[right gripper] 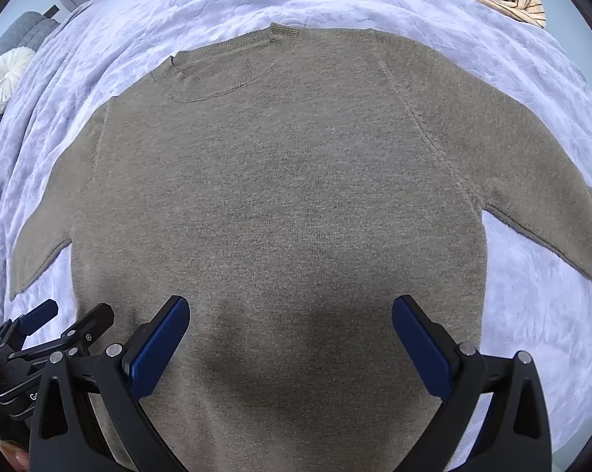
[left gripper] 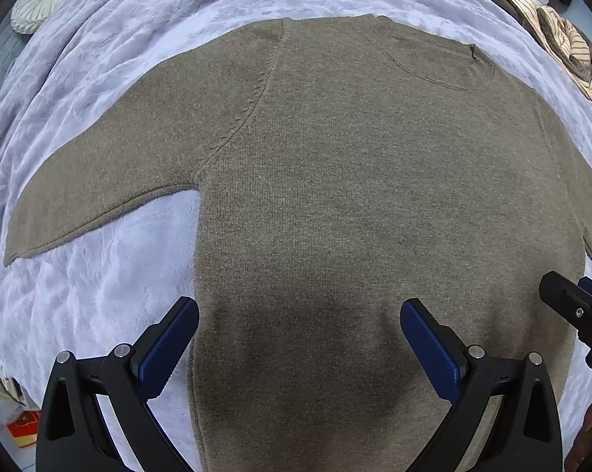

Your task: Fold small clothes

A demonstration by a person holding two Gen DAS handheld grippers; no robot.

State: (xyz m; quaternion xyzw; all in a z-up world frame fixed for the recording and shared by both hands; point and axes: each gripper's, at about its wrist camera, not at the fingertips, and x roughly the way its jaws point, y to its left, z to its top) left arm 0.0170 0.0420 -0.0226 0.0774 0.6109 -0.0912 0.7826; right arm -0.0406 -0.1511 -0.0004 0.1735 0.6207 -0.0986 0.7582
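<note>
Here a pale lilac textured blanket (left gripper: 99, 78) is covering the whole working surface, rumpling into long creases toward its far side, and a taupe knit sweater (right gripper: 280, 196) is lying flat on it with both sleeves spreading outward and the round neckline (right gripper: 213, 78) pointing away from the cameras. At the blanket's far right corner a heap of striped cream and brown garments (left gripper: 563, 43) is sitting well apart from the sweater, while a white round pleated cushion (right gripper: 4, 78) is resting off the far left edge beside something grey and quilted. The left gripper (left gripper: 298, 338) is hovering over the sweater's lower left part, its blue-padded fingers standing wide apart and holding nothing; the right gripper (right gripper: 290, 336) is hanging just beside it over the lower body, likewise spread and empty. A red packet (left gripper: 24, 426) is lying low at the left
</note>
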